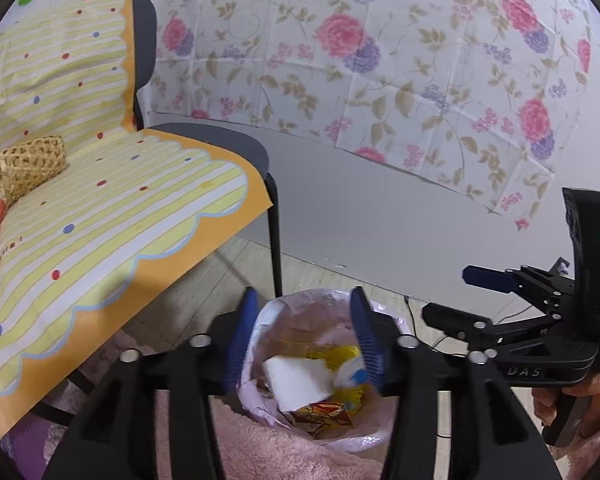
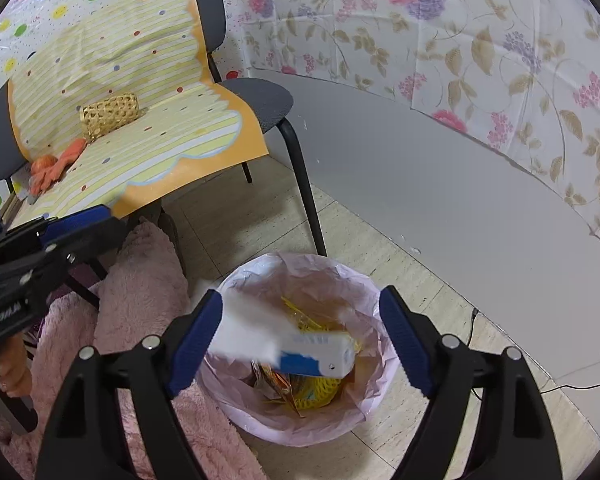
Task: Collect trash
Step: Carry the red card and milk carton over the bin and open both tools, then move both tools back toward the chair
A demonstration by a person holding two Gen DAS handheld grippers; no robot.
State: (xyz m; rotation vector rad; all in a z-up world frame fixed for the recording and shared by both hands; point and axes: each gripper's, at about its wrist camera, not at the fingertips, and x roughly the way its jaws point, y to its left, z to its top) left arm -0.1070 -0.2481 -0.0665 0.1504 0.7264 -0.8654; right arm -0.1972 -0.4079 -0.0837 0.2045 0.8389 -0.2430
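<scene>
Where beige tile floor meets grey wall — lined bin.

My right gripper hangs wide open over the bin. A blurred white-and-blue box sits between my fingers, touching neither, above yellow netting. Left gripper beside the chair.

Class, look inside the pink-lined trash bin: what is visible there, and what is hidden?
Inside the trash bin: a white-and-blue box, yellow netting and an orange wrapper. Whatever lies beneath these, and the bin's bottom, is covered.
</scene>
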